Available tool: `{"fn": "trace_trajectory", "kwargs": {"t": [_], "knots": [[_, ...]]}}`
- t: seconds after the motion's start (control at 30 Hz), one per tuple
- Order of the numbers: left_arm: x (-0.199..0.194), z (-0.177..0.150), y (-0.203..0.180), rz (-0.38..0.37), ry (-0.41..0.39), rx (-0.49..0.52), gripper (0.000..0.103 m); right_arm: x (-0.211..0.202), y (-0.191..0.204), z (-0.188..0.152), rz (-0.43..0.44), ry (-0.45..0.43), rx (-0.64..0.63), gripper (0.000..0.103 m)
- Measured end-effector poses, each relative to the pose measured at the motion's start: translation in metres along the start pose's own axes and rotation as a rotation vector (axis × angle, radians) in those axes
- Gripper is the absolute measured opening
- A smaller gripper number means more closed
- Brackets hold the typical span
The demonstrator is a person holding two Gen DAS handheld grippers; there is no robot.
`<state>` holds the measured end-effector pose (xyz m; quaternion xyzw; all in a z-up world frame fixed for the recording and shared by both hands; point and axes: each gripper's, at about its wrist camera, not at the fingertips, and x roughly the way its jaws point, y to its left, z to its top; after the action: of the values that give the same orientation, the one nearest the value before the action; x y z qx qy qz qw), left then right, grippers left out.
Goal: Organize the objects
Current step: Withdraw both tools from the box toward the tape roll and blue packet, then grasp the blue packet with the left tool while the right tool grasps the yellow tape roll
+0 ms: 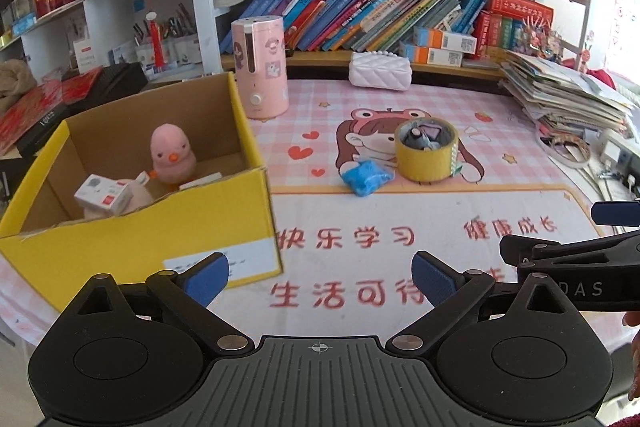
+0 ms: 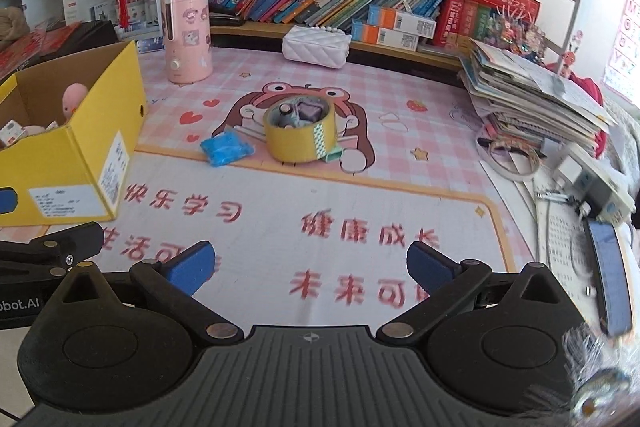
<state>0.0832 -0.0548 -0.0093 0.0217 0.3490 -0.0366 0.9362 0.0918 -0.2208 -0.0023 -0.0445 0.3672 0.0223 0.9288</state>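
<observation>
Left tongs seen spread wide, nothing between pads. Right tongs likewise wide, empty. Yellow tape roll seen upright on worktop mat, small items inside core. Blue packet just beside roll. Yellow box at left, pink plush chick and small white carton inside.

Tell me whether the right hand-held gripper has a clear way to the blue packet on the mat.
Probably yes. The right hand-held gripper is open and empty, and only bare mat lies between it and the blue packet. The yellow tape roll sits beside the packet, not in front.
</observation>
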Motion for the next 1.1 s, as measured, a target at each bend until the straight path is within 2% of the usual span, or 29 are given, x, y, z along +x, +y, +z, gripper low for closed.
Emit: {"fn": "trace_trajectory", "kwargs": {"t": [0.4, 0.83, 0.97, 1.1], "knots": [[0.028, 0.016, -0.034, 0.028, 0.014, -0.033, 0.099, 0.038, -0.041, 0.021, 0.036, 0.011, -0.024, 0.103], [0.059, 0.040, -0.056, 0.085, 0.031, -0.022, 0.098, 0.069, -0.077, 0.053, 0.102, -0.034, 0.036, 0.100], [0.079, 0.050, -0.063, 0.099, 0.048, 0.004, 0.086, 0.085, -0.082, 0.070, 0.135, -0.044, 0.048, 0.095], [0.104, 0.057, -0.068, 0.110, 0.077, 0.006, 0.083, 0.101, -0.078, 0.086, 0.174, -0.049, 0.024, 0.094]]}}
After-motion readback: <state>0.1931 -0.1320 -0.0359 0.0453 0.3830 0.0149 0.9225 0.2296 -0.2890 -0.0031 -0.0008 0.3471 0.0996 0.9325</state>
